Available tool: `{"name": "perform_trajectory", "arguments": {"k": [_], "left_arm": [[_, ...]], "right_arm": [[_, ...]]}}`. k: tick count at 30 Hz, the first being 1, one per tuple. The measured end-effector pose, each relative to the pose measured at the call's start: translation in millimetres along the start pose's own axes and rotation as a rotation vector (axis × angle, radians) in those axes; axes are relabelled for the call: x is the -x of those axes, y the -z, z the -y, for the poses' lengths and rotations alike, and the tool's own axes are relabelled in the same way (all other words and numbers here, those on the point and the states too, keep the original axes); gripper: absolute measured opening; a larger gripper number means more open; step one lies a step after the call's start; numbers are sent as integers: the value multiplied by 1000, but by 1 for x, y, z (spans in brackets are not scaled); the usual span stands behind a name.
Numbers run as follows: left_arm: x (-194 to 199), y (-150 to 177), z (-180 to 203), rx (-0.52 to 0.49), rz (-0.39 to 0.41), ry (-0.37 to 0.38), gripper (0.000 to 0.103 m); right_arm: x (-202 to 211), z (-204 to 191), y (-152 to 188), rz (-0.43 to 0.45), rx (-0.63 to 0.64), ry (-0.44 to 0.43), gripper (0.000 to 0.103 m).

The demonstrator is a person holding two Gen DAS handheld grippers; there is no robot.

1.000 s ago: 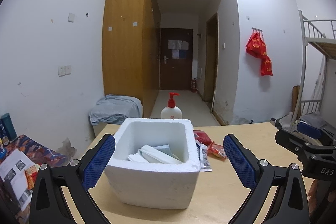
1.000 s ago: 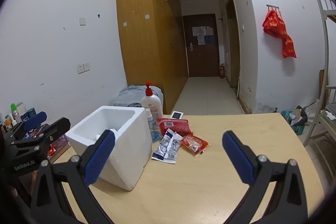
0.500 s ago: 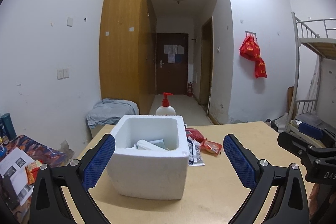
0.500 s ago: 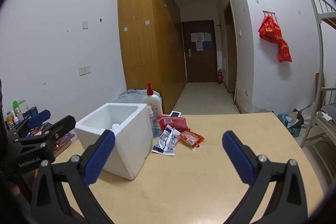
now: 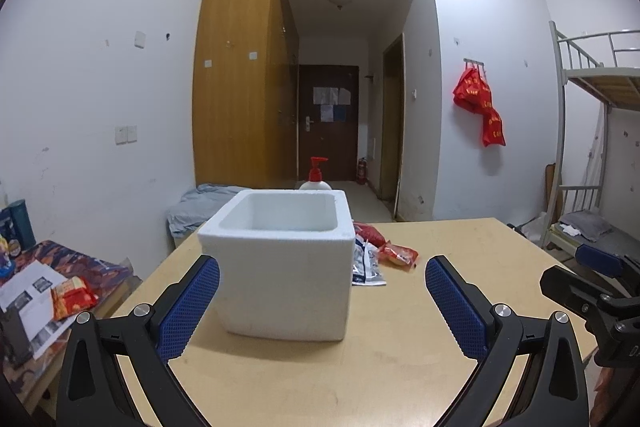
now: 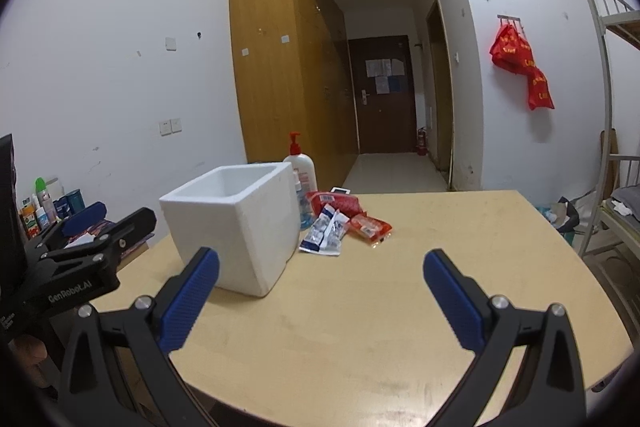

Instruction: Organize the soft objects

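Observation:
A white foam box (image 5: pixel 286 263) (image 6: pixel 236 223) stands on the wooden table (image 5: pixel 440 327); its inside is hidden from this low angle. Right of it lie a white and blue packet (image 5: pixel 366 265) (image 6: pixel 326 233), a small red packet (image 5: pixel 398 254) (image 6: pixel 370 227) and a larger red pouch (image 5: pixel 370 231) (image 6: pixel 336 203). My left gripper (image 5: pixel 322 301) is open in front of the box, nothing between its blue pads. My right gripper (image 6: pixel 320 301) is open too, low over the table right of the box. Each gripper shows at the edge of the other's view.
A pump bottle (image 6: pixel 301 173) with a red top stands behind the box. A low side table (image 5: pixel 48 287) with papers and a snack bag sits at left, bottles (image 6: pixel 48 205) beyond it. A bunk bed (image 5: pixel 592 163) is at right. The table's near right area (image 6: pixel 460 255) is bare.
Both grippers have pulled back and dropped lower. The box now looks farther off and its contents, visible a second ago, are out of sight. Both stayed open.

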State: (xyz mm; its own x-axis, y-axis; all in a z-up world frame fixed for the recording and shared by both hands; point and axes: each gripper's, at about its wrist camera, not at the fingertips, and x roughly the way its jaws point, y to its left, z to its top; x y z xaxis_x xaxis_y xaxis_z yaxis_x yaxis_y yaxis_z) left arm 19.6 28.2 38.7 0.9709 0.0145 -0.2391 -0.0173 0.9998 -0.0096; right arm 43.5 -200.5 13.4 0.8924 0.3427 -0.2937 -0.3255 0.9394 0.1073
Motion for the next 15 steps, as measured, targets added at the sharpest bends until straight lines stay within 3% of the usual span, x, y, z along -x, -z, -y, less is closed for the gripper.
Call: {"name": "perform_trajectory", "arguments": {"k": [15], "left_arm": [[18,37,5,-11,-18,2,103]], "right_arm": [[5,-1,26,-16,-9,-23,103]]}}
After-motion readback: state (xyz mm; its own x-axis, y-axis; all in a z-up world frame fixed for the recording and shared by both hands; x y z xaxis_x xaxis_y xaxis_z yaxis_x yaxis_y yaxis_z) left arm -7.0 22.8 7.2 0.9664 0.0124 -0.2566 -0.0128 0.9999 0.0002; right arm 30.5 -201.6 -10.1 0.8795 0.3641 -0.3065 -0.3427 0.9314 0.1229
